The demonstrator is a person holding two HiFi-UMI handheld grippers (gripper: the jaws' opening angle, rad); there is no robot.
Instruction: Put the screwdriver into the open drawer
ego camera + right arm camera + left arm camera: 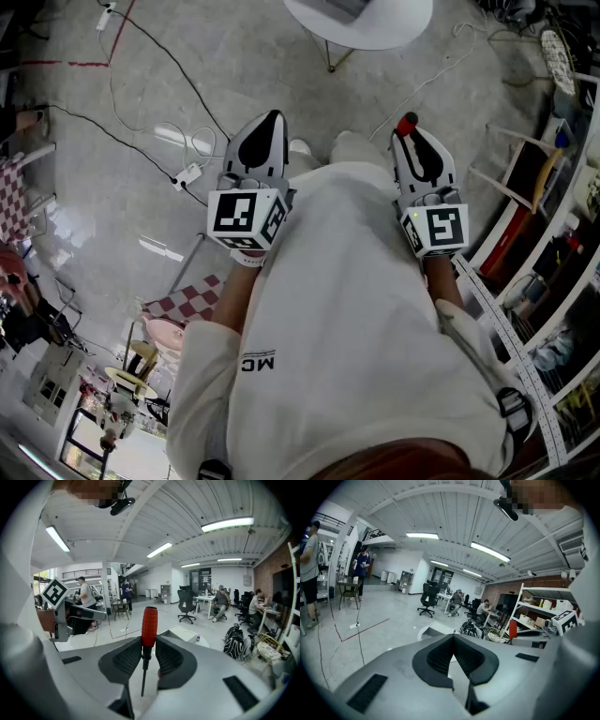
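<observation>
A screwdriver [148, 634] with a red handle and a thin dark shaft stands upright between the jaws of my right gripper [149, 644], which is shut on it at the base of the handle. From the head view its red tip [406, 123] pokes out past the right gripper [419, 141], held in front of the person's white shirt. My left gripper [453, 639] has its jaws closed tip to tip with nothing between them; it is also in the head view [265, 131]. No drawer shows in any view.
A round white table [361, 21] stands ahead on the grey floor, with cables [141, 141] trailing at the left. Shelving [553, 253] runs along the right. Office chairs [186, 603] and seated people fill the far room; a person [309, 569] stands at the left.
</observation>
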